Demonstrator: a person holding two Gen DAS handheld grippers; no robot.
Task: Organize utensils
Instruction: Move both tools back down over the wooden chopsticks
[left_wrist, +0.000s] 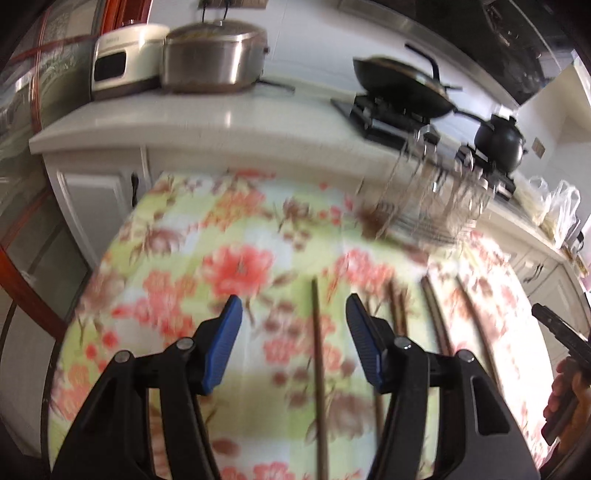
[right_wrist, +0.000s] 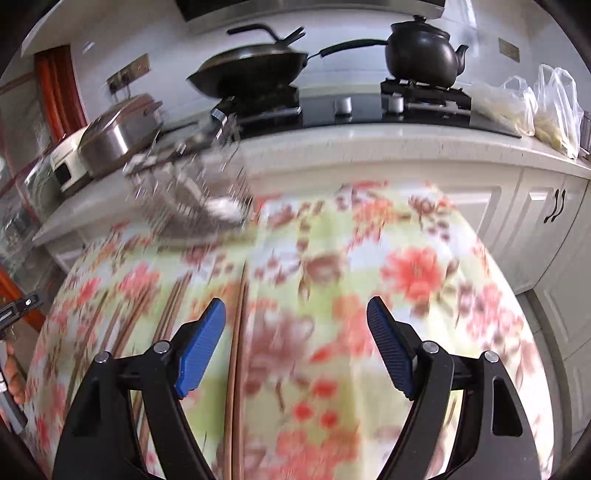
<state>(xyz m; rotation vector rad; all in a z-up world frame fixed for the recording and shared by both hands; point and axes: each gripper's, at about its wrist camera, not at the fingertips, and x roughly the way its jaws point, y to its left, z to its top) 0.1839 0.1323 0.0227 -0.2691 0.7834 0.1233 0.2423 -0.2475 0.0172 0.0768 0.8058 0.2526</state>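
Observation:
Several brown chopsticks lie lengthwise on a table under a floral cloth. My left gripper hangs open above the cloth. One chopstick lies below the gap between its blue pads, touched by neither, and further chopsticks lie to its right. My right gripper is open too, with a pair of chopsticks on the cloth just inside its left pad and other chopsticks further left. A wire utensil rack stands blurred at the table's far edge. Both views are motion-blurred.
Behind the table runs a white counter with a rice cooker, a steel pot, a wok and a black kettle on a stove, and plastic bags. White cabinets stand below.

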